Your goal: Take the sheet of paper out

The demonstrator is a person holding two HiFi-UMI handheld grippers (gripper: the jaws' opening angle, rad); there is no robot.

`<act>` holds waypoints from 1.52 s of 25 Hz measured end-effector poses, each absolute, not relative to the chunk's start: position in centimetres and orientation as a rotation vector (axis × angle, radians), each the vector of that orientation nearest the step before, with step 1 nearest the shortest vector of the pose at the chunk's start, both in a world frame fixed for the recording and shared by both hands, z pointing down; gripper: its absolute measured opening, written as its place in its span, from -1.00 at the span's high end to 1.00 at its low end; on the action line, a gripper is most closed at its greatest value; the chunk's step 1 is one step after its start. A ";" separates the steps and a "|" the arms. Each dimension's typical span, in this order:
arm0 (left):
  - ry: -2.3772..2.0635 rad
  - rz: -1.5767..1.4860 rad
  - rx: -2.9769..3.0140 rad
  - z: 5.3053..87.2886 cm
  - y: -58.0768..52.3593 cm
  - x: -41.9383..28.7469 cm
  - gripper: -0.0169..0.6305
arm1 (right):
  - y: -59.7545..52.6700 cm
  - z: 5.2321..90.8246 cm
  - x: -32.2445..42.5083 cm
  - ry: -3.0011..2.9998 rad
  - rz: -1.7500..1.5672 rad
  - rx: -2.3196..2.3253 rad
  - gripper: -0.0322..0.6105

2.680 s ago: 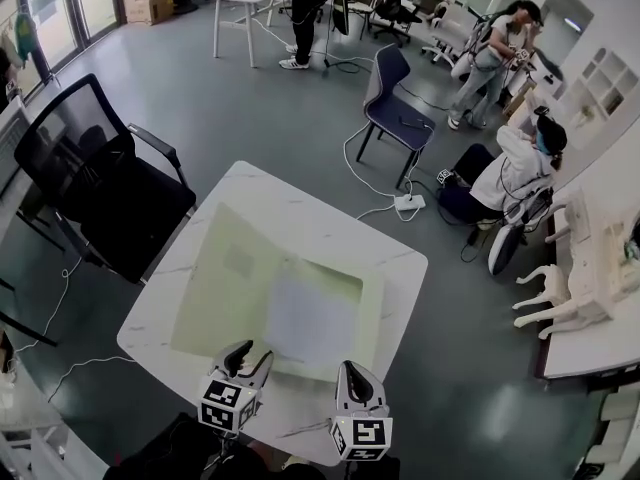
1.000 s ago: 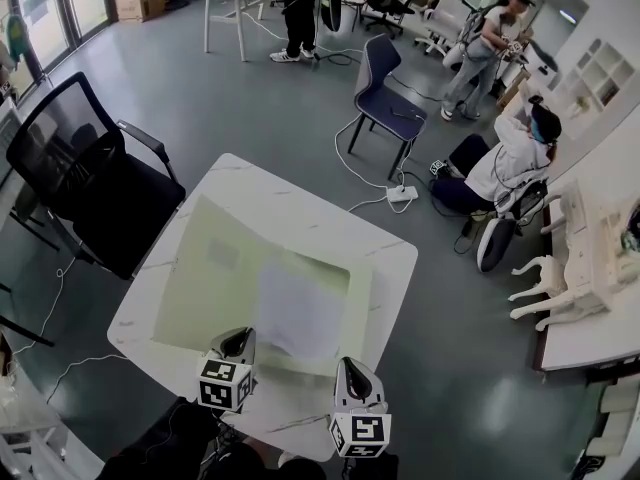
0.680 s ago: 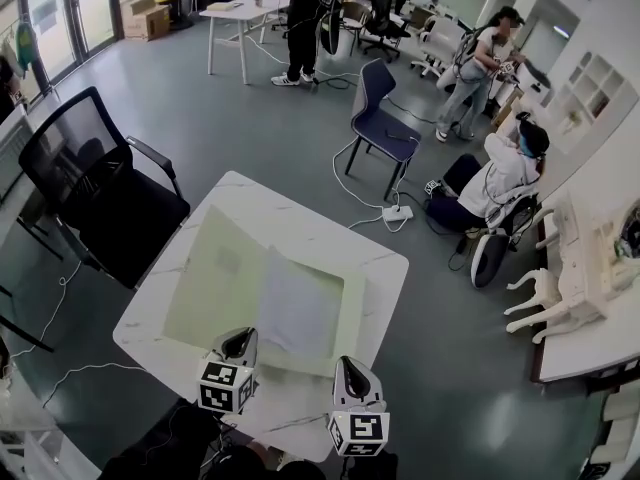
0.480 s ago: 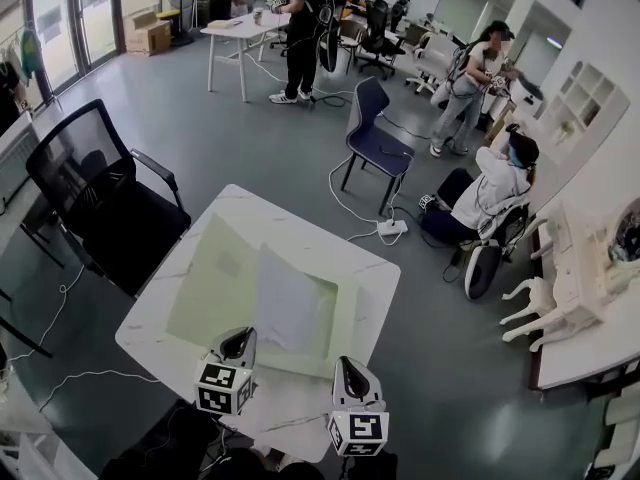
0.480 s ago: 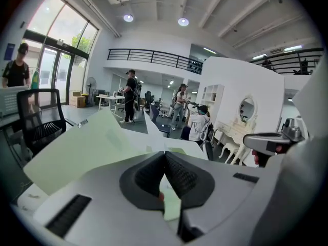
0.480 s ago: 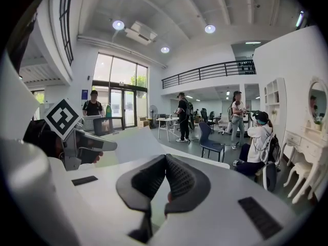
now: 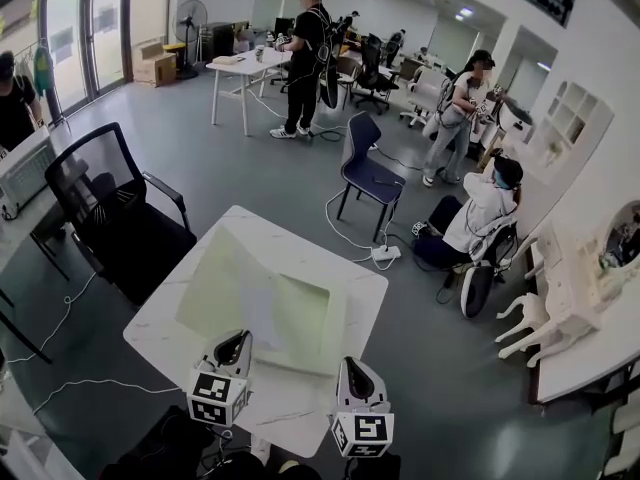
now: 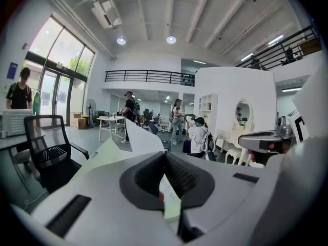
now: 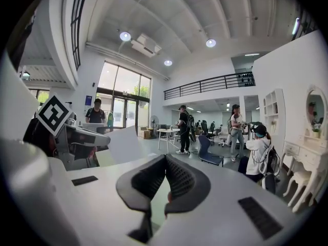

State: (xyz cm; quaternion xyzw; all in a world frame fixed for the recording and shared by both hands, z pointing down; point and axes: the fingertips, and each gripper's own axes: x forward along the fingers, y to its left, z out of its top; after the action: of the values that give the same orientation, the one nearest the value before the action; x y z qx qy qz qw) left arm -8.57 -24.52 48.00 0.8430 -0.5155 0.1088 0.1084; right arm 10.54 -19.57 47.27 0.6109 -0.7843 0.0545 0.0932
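A pale green folder point(image 7: 228, 280) lies open on the white marble table point(image 7: 335, 266), its near edge raised. A white sheet of paper point(image 7: 263, 313) stands up inside it. My left gripper point(image 7: 238, 341) is at the folder's near left edge. In the left gripper view it point(image 8: 165, 156) is shut on a thin pale green sheet, with the folder point(image 8: 102, 157) and the white sheet point(image 8: 141, 136) rising beyond. My right gripper point(image 7: 352, 366) is by the near right corner. Its jaws point(image 9: 165, 158) are shut with a pale thin edge between the pads, seemingly the folder. The white sheet point(image 9: 123, 142) shows to their left.
A black office chair point(image 7: 110, 218) stands left of the table and a blue chair point(image 7: 365, 173) stands beyond it. A person sits on the floor at the right point(image 7: 478, 213), with cables point(image 7: 350, 218) nearby. Others stand further back. White furniture point(image 7: 570, 288) lines the right wall.
Both grippers have risen, still shut. The folder's near edge has come up off the table with them, and the white sheet stands steeper. The head view has tilted up.
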 end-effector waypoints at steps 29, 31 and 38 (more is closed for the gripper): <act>-1.571 0.305 2.568 45.6 1.1 -4.1 0.87 | 2.1 46.5 13.8 -2.429 0.147 1.794 0.85; -1.570 0.309 2.564 45.9 2.1 -3.9 0.87 | 3.1 46.8 14.0 -2.427 0.155 1.793 0.85; -1.553 0.323 2.543 47.2 4.5 -3.1 0.87 | 5.5 47.6 14.9 -2.420 0.189 1.796 0.85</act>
State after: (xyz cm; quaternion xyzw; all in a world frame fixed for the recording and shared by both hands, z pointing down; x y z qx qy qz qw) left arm -3.11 4.54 47.18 0.8462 -0.5169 0.1074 0.0720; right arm 14.89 5.54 47.58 0.5937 -0.7999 0.0625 0.0610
